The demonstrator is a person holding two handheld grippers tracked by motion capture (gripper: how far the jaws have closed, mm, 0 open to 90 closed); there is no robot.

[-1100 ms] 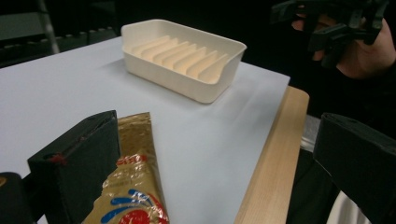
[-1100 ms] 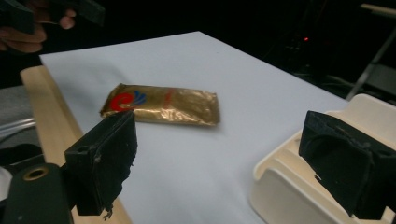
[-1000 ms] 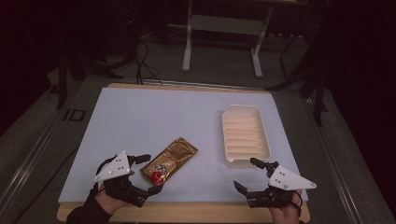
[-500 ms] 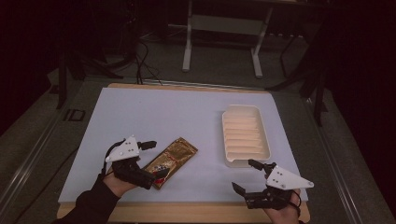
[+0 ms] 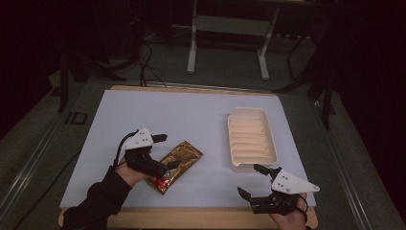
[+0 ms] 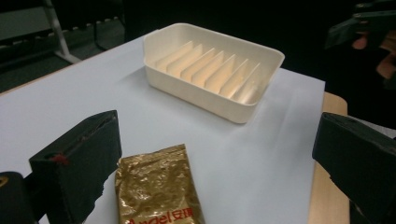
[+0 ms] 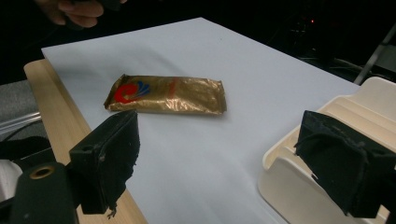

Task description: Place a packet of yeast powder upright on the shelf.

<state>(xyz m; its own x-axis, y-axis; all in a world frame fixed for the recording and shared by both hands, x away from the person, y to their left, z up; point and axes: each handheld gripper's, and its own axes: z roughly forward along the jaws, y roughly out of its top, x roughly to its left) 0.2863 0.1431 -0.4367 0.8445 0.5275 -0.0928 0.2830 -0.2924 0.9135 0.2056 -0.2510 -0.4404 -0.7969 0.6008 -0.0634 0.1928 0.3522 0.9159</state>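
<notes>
Since a second ago I had moved my left gripper up from the table's near edge to the gold packet, jaws wide apart, straddling its near end without touching. Packet lay flat on the white mat, same spot, left of the cream ridged tray. My right gripper sat near the front edge just below the tray, barely shifted, jaws spread, empty.

A white sheet is laid over the wooden table, whose bare edge is exposed at the near side. Beyond the far edge, a metal stand and cables are seen on the floor.
</notes>
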